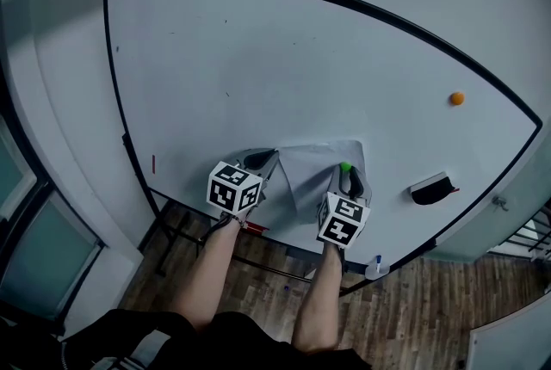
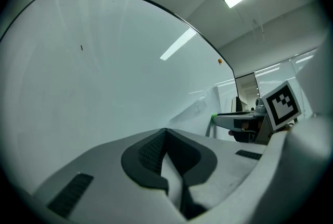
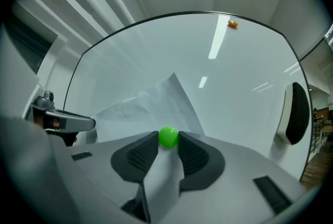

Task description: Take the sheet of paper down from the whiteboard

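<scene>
A crumpled white sheet of paper [image 1: 314, 175] hangs low on the whiteboard [image 1: 258, 58], its top edge bulging away from the board. My left gripper [image 1: 263, 159] is at the sheet's left corner, and in the left gripper view [image 2: 165, 134] its pads are closed with a strip of paper pinched between them. My right gripper [image 1: 349, 177] is at the sheet's right side, shut on a round green magnet [image 3: 168, 136] at its fingertips, with the paper [image 3: 151, 103] spread behind it. Both grippers point level at the board.
An orange magnet [image 1: 457, 98] sticks to the board up to the right. A black eraser [image 1: 430, 188] clings to the board right of the sheet. A marker [image 1: 376, 265] rests at the board's lower rim. Wooden floor and the person's forearms lie below.
</scene>
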A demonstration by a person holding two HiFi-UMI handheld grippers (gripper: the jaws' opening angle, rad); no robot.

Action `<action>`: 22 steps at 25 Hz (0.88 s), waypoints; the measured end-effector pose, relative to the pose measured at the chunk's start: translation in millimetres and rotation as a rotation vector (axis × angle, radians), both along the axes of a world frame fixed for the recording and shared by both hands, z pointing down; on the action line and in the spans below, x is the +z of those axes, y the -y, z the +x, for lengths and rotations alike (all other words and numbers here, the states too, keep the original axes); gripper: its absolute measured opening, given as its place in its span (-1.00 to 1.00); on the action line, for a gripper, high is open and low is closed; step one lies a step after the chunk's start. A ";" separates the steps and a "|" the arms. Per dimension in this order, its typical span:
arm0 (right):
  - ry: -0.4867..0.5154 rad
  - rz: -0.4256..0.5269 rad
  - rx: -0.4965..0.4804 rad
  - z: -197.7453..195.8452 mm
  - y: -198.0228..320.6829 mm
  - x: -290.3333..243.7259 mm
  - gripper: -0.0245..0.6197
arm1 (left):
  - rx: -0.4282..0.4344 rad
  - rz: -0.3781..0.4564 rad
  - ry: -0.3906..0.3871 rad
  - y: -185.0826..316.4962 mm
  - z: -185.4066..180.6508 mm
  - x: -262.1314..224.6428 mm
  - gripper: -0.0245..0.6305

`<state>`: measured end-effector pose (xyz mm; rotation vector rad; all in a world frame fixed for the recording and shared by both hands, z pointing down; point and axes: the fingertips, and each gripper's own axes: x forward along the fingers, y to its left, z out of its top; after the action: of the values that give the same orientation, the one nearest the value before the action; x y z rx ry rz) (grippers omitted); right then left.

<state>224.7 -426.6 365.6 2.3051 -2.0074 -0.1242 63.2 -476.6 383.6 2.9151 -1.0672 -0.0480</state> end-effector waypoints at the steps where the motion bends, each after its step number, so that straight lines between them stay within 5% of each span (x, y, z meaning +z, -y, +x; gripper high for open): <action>1: 0.001 -0.001 0.001 0.1 -0.1 0.3 -0.52 | -0.005 -0.002 0.001 0.7 -2.1 0.5 -0.87; 22: 0.007 -0.012 0.006 3.9 -1.6 5.3 -0.52 | -0.089 -0.036 -0.004 9.7 -33.3 9.5 -0.87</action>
<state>228.6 -425.0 370.9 2.3077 -1.9980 -0.1033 29.9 -486.3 393.1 2.8336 -1.1836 -0.0372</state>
